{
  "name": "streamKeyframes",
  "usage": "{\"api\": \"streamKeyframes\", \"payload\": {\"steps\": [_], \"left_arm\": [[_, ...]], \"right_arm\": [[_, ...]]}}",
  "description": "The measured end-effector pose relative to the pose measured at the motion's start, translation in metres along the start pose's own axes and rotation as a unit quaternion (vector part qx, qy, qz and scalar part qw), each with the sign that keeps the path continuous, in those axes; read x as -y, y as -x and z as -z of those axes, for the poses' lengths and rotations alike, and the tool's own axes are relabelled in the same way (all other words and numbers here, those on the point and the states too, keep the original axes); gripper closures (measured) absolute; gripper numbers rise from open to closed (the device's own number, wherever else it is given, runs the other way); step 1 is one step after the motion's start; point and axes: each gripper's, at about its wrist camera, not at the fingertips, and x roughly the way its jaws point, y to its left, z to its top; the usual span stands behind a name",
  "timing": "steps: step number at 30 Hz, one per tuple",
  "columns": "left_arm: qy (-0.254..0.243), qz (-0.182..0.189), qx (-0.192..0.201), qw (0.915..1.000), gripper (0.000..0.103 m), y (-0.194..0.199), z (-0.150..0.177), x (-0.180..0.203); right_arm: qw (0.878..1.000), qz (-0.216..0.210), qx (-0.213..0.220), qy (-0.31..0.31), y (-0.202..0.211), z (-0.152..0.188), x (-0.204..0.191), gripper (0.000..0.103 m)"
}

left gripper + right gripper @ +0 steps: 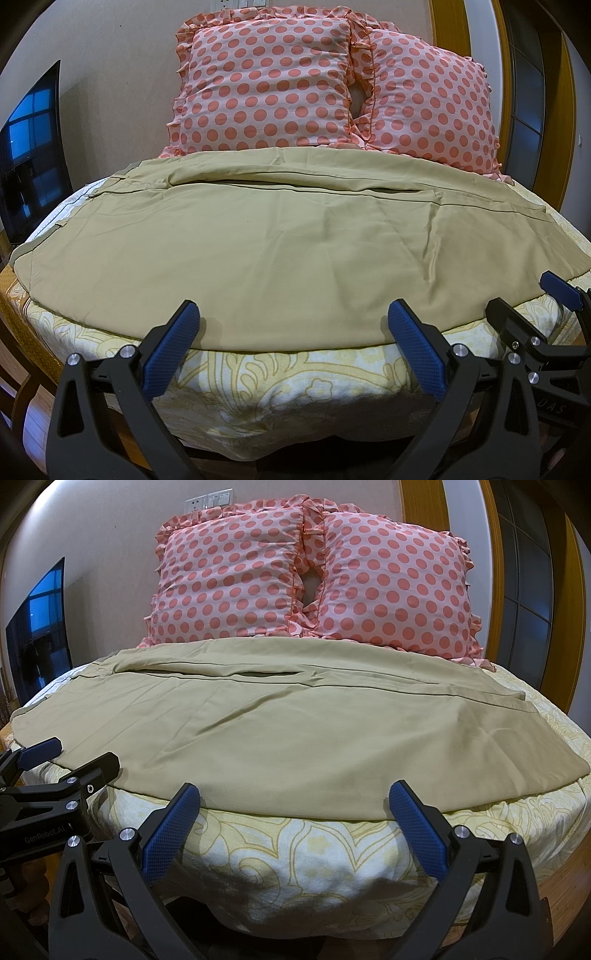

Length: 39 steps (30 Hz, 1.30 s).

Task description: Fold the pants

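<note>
One pants [258, 251], two pillows [266, 85], two open tools [291, 325].

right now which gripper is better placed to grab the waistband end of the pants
Left. The waistband lies at the left end of the pants, on the left gripper's side; the right gripper sits nearer the hems. Both are open.

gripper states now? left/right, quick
Left gripper: open, holding nothing, at the near edge of the khaki pants.
Right gripper: open, holding nothing.
</note>
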Motion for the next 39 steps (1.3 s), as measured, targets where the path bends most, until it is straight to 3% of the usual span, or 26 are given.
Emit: {"api": "streamKeyframes", "payload": {"steps": [13,16,21,25,27,29,31,33,35,36,39], "left_arm": [[-0.002,0.001,-0.006,1.0,0.002,0.0,-0.001,-0.001],[0.001,-0.007,-0.011,0.9999,0.002,-0.003,-0.007,-0.003],[0.02,-0.027,0.021,0.9992,0.002,-0.003,-0.052,-0.016],[0.042,-0.045,0.038,0.9974,0.002,-0.015,-0.087,-0.029],[0.045,-0.056,0.039,0.9966,0.002,-0.027,-0.105,-0.032],[0.04,-0.074,0.043,0.9955,0.002,-0.041,-0.119,-0.035],[0.031,-0.085,0.045,0.9949,0.002,-0.054,-0.127,-0.036],[0.027,-0.087,0.039,0.9951,0.002,-0.064,-0.13,-0.037],[0.032,-0.056,0.015,0.9978,0.002,-0.074,-0.132,-0.041],[0.036,-0.04,0.01,0.9985,0.002,-0.076,-0.132,-0.044],[0.054,-0.003,-0.007,0.9985,0.002,-0.084,-0.133,-0.05]], "right_arm": [[1.0,-0.021,-0.005,0.005,0.0,-0.002,0.006,0.001],[0.998,-0.053,-0.007,-0.025,0.005,-0.024,0.03,0.001],[0.995,0.009,0.005,-0.095,-0.021,-0.11,0.121,0.001],[0.97,0.068,-0.052,-0.225,-0.101,-0.175,0.221,0.002],[0.957,0.102,-0.085,-0.258,-0.146,-0.193,0.255,0.021],[0.943,0.14,-0.126,-0.275,-0.198,-0.211,0.283,0.034],[0.929,0.168,-0.156,-0.29,-0.233,-0.215,0.303,0.038],[0.908,0.192,-0.183,-0.323,-0.265,-0.215,0.328,0.044],[0.887,0.206,-0.197,-0.362,-0.29,-0.211,0.346,0.045],[0.883,0.214,-0.197,-0.368,-0.295,-0.211,0.35,0.044],[0.886,0.259,-0.206,-0.324,-0.32,-0.218,0.345,0.044]]}}
